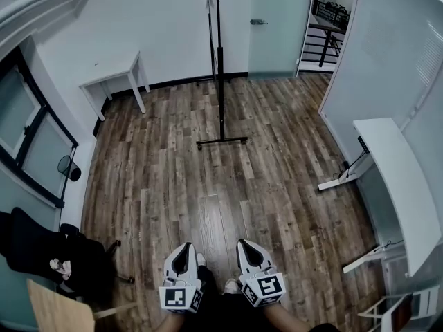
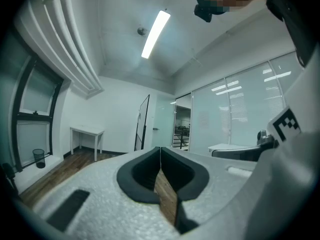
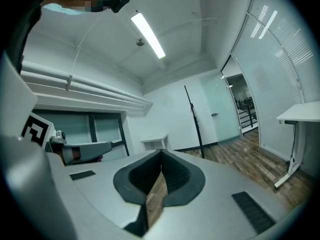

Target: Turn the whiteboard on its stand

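The whiteboard (image 1: 217,54) stands edge-on across the wooden floor, a thin dark frame on a black stand with a foot bar (image 1: 221,142). It also shows far off as the whiteboard (image 2: 142,121) in the left gripper view and as a slim pole (image 3: 194,121) in the right gripper view. My left gripper (image 1: 185,246) and right gripper (image 1: 248,243) are held side by side close to my body, well short of the board. Both are shut with nothing between the jaws, as the left gripper (image 2: 160,149) and right gripper (image 3: 161,152) show up close.
A small white table (image 1: 114,75) stands against the back left wall. A long white desk (image 1: 391,178) runs along the right. A black office chair (image 1: 41,251) and a wooden seat (image 1: 59,310) are at my lower left, with a bin (image 1: 69,166) by the window. A doorway (image 1: 325,19) opens at the back right.
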Motion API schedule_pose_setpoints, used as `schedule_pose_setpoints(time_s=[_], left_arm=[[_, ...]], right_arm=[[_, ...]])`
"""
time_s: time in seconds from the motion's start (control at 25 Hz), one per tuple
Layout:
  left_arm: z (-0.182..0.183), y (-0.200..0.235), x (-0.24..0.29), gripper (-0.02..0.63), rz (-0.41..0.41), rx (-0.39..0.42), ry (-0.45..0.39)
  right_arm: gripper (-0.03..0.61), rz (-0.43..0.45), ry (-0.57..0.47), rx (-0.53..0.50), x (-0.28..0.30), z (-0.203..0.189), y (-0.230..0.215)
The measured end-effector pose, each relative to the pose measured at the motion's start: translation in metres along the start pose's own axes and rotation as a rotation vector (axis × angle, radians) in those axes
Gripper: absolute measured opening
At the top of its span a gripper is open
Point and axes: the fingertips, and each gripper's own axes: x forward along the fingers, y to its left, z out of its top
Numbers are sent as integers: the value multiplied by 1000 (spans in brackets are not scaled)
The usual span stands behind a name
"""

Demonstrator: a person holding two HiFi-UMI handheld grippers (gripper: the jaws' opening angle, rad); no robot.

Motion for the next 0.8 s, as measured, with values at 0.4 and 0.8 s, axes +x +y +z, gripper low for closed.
schedule_pose_setpoints(time_s=[0.4, 0.8], left_arm=[[-3, 38, 102, 18, -34, -10, -12], [14, 124, 235, 18, -103, -36, -1]], right_arm=[[11, -40, 6, -9, 88, 4, -39], [12, -104, 23, -44, 242, 33, -63]])
